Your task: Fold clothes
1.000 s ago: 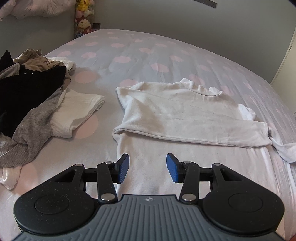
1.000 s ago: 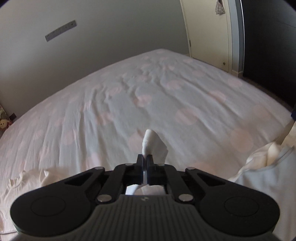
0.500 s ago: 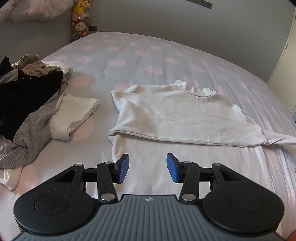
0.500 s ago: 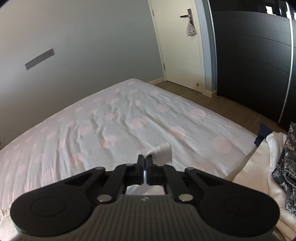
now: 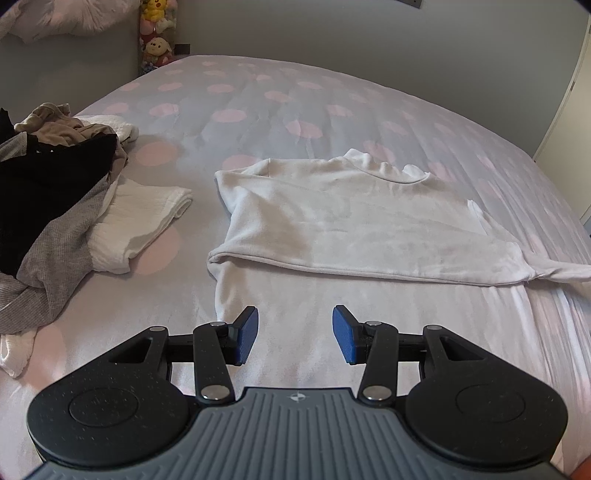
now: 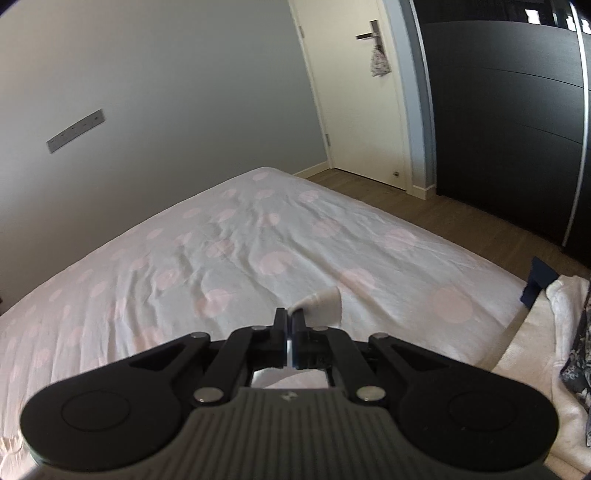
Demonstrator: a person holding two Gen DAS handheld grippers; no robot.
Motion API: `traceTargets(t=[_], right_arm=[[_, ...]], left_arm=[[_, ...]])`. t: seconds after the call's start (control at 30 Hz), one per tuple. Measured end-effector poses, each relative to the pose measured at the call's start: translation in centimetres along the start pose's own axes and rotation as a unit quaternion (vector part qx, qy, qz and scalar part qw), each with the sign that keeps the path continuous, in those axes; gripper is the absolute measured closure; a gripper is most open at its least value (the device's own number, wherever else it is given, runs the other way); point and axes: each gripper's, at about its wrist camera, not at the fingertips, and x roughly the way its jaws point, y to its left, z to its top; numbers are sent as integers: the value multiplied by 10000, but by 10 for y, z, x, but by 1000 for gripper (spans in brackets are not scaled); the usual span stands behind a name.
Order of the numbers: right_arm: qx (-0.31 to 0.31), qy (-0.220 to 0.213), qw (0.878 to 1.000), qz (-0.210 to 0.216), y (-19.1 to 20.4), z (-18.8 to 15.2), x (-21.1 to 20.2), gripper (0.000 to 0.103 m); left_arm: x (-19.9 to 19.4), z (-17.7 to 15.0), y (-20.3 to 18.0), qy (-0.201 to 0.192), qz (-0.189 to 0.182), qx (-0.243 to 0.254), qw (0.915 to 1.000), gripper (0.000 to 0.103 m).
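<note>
A white long-sleeved top (image 5: 354,225) lies flat on the pink-dotted bed sheet (image 5: 280,96), with its left sleeve folded across the body. Its right sleeve (image 5: 561,271) is stretched out toward the right edge of the left wrist view. My left gripper (image 5: 294,334) is open and empty, just above the top's lower hem. My right gripper (image 6: 290,319) is shut on the white sleeve cuff (image 6: 325,301) and holds it above the sheet (image 6: 221,251).
A pile of black, grey and tan clothes (image 5: 44,192) and a folded white cloth (image 5: 140,221) lie at the left. Plush toys (image 5: 157,33) stand by the far wall. More clothes (image 6: 554,332), a door (image 6: 365,92) and a dark wardrobe (image 6: 517,122) are at the right.
My right gripper has lifted and pulled the sleeve cuff to the right, so the sleeve is now stretched out. The left gripper has drawn back slightly and stays open.
</note>
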Motion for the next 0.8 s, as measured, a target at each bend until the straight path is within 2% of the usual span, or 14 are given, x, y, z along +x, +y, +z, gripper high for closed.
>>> traceTargets(t=[0.13, 0.3, 0.37, 0.57, 0.7, 0.8], right_arm=[[-370, 597, 9971, -282, 2, -13, 17, 101], [-548, 1361, 9865, -734, -7, -34, 46, 101], [-516, 1369, 9865, -732, -9, -39, 52, 101], [-220, 894, 9945, -495, -18, -35, 56, 101], [-519, 1577, 9827, -818, -25, -46, 79, 101], [-514, 2126, 9707, -991, -33, -59, 93, 100]], left_arm=[[3, -5, -2, 47, -58, -21, 10000, 61], [5, -9, -1, 100, -66, -53, 9999, 61], [7, -9, 0, 130, -46, -79, 9999, 61], [16, -10, -3, 195, -43, -115, 9997, 61], [28, -12, -7, 281, -91, -146, 9995, 61], [36, -13, -11, 344, -137, -195, 9991, 61]])
